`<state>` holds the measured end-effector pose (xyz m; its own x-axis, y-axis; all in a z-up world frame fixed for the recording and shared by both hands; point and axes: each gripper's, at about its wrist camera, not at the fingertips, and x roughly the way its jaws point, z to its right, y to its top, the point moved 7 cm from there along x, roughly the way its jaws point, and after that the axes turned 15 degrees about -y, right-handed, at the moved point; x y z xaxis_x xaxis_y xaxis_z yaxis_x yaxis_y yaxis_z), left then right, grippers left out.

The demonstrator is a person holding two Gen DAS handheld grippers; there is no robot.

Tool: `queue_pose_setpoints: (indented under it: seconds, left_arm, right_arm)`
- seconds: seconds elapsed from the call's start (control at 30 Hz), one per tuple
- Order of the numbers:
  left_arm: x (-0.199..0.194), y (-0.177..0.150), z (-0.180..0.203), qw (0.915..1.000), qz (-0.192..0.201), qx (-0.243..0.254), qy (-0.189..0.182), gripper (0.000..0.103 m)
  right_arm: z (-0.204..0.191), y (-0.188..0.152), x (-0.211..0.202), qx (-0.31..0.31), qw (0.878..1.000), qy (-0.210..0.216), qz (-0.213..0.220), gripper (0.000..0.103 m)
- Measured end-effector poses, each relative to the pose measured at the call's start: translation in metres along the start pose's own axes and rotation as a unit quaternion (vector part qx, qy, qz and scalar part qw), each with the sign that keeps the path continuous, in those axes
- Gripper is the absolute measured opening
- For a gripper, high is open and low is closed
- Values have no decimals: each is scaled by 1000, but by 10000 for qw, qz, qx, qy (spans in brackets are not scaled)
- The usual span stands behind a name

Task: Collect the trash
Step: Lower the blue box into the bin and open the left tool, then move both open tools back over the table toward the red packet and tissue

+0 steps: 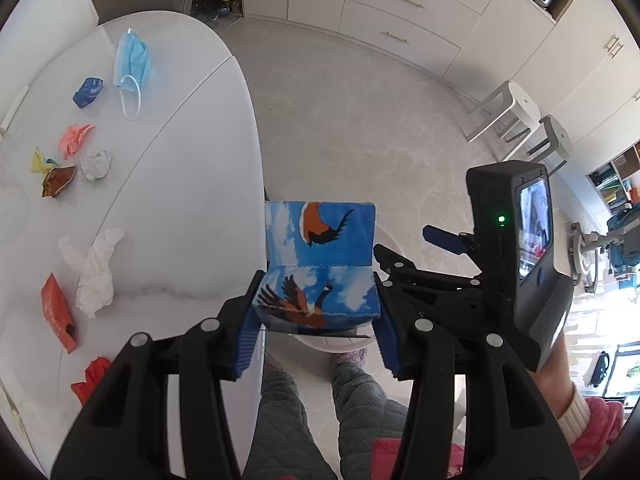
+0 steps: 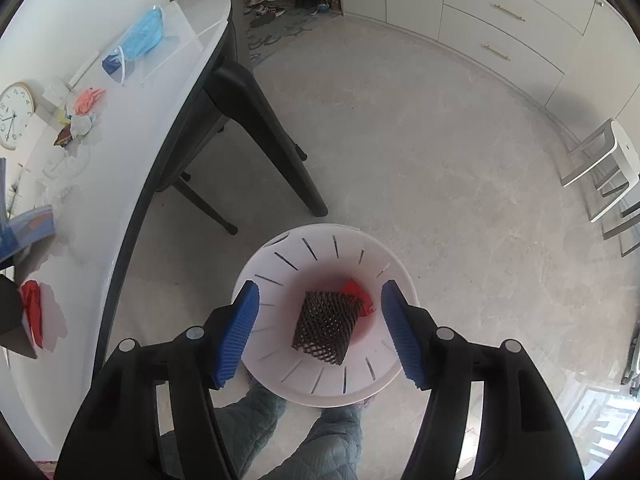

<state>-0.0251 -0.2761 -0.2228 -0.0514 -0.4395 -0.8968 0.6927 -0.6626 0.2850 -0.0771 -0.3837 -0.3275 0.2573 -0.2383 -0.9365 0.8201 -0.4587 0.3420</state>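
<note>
My left gripper [image 1: 318, 300] is shut on a blue carton printed with birds [image 1: 320, 240], pads pressing both its sides just past the white table's edge [image 1: 224, 208]. In the right wrist view my right gripper [image 2: 320, 292] hangs open above a white slotted bin [image 2: 280, 252] on the floor. A black mesh sleeve [image 2: 326, 328] and a red scrap [image 2: 356, 294] lie inside the bin, with nothing touching the pads. On the table lie a blue face mask [image 1: 132, 60], a white tissue [image 1: 96, 268], a red packet [image 1: 58, 312] and several crumpled wrappers [image 1: 76, 140].
The table's dark legs [image 2: 280, 132] stand left of the bin. White stools [image 1: 520, 120] and drawer cabinets [image 1: 400, 0] line the far side of the floor. A person's quilted trouser legs [image 1: 360, 400] are right below the grippers. A wall clock [image 2: 14, 114] shows at the left.
</note>
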Motion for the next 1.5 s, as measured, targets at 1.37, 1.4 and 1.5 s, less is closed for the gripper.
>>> queue_pose_setpoints:
  seconds: [1.37, 1.4, 1.5]
  left_arm:
    - [112, -3, 42, 9977, -490, 463, 14, 66]
    - [107, -2, 43, 9979, -457, 468, 29, 68]
    - [90, 1, 47, 9983, -325, 483, 56, 71]
  right_arm:
    - [121, -11, -100, 600, 9945, -820, 272, 87]
    - [120, -10, -100, 606, 9945, -812, 281, 87]
    - [120, -7, -102, 617, 9945, -787, 315, 87]
